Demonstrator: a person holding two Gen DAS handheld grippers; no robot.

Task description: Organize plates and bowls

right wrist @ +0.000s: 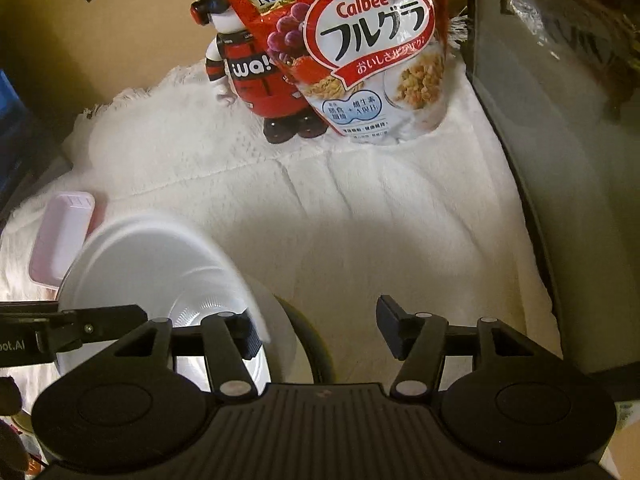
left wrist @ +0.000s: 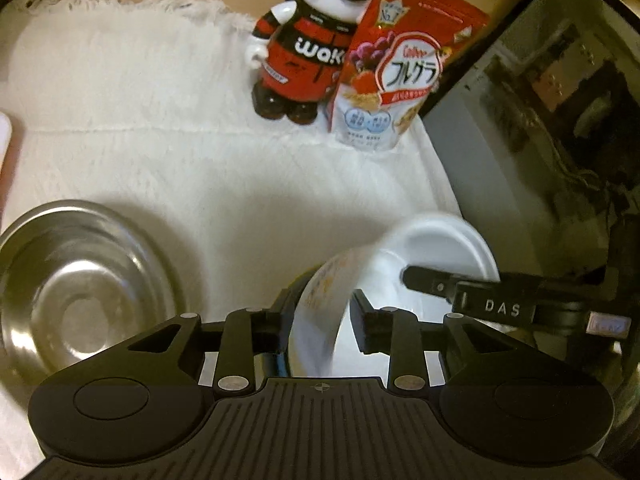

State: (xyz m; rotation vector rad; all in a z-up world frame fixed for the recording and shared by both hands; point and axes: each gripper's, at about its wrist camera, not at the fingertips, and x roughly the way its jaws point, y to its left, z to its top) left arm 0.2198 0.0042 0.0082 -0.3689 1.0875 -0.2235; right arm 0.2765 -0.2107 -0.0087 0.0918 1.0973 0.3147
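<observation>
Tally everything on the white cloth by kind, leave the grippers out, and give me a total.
Steel bowl: 1
White bowl: 1
Dark-rimmed dish under the white bowl, mostly hidden: 1
Pink tray: 1
Cereal bag: 1
Toy figure: 1
Total: 6

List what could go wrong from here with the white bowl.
1. The white bowl looks tilted and blurred. Its wall sits between the left claw's jaws without being clearly clamped, so it might slip or clatter onto the dark rim beneath.
2. The right claw stands open with one finger at the bowl's rim; pulling away could snag and tip it.
3. The steel bowl sits close on the left, so a sliding bowl could knock it.
</observation>
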